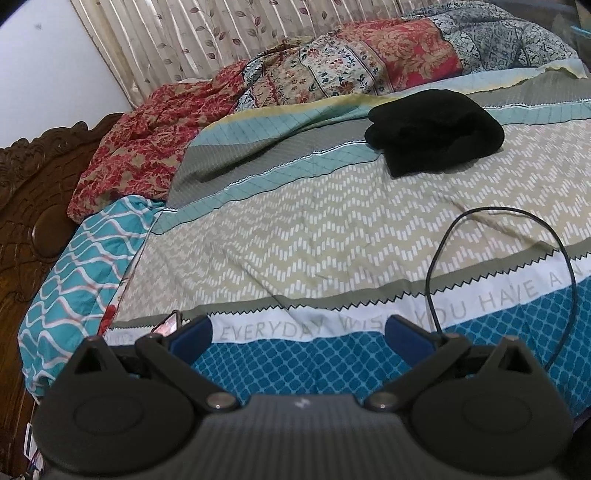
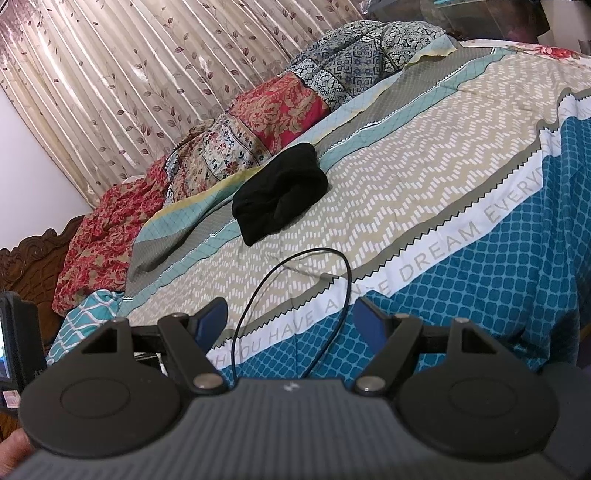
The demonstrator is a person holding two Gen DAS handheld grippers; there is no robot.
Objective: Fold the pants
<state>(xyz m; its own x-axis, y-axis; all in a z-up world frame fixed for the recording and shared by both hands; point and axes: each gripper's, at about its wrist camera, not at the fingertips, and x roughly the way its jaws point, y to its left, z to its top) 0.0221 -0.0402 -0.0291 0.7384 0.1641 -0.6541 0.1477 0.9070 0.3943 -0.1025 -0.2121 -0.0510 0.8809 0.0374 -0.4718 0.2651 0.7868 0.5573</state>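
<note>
Black pants (image 1: 434,131) lie in a compact folded bundle on the far part of the patterned bedsheet (image 1: 314,240); they also show in the right wrist view (image 2: 280,194). My left gripper (image 1: 299,332) is open and empty, held low over the near blue edge of the bed, far from the pants. My right gripper (image 2: 290,321) is open and empty, also over the near edge, well short of the pants.
A crumpled patchwork quilt (image 1: 332,70) lies along the far side by the curtain (image 1: 221,33). A teal wavy pillow (image 1: 85,266) and carved wooden headboard (image 1: 33,206) are at left. A thin black cable (image 1: 554,240) loops over the sheet (image 2: 295,266).
</note>
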